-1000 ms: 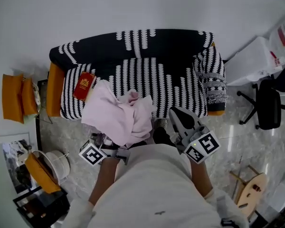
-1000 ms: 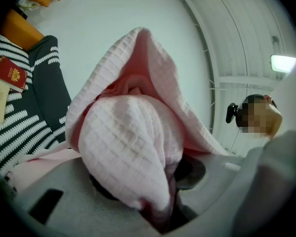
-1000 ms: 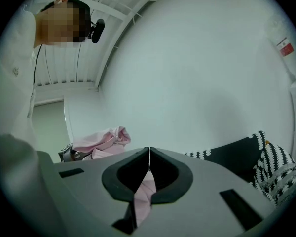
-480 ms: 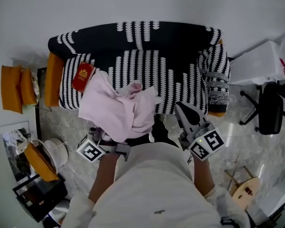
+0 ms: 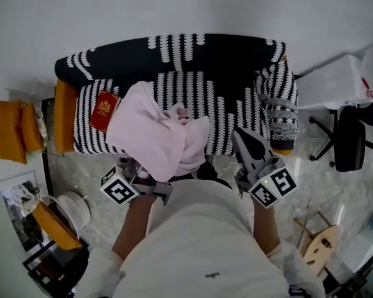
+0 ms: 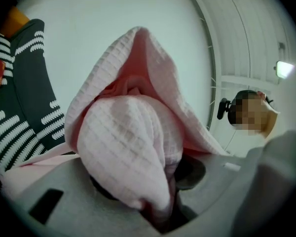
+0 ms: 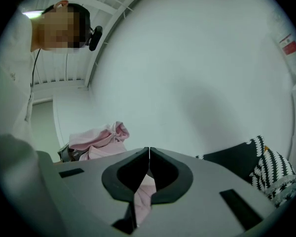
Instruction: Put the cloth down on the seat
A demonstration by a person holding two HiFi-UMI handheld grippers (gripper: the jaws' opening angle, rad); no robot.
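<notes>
- The left hand-held gripper [image 6: 158, 204] is clenched on the pink cloth [image 6: 123, 142], which drapes over its jaws.
- The cloth hangs bunched at the person's eleven o'clock, over the front of the striped sofa seat [image 5: 230, 113].
- The right hand-held gripper [image 7: 149, 149], at one o'clock, has its jaws closed tip to tip.
- A red booklet [image 5: 104, 110] lies on the seat at the cloth's nine o'clock.

Pale cream top [image 5: 199, 241], its sleeves [image 5: 287, 264] bunched at the elbows. The left gripper [image 5: 140, 175] and right gripper [image 5: 244, 143] are grey, each bearing a white cube [image 5: 273, 189] with black square markers.
</notes>
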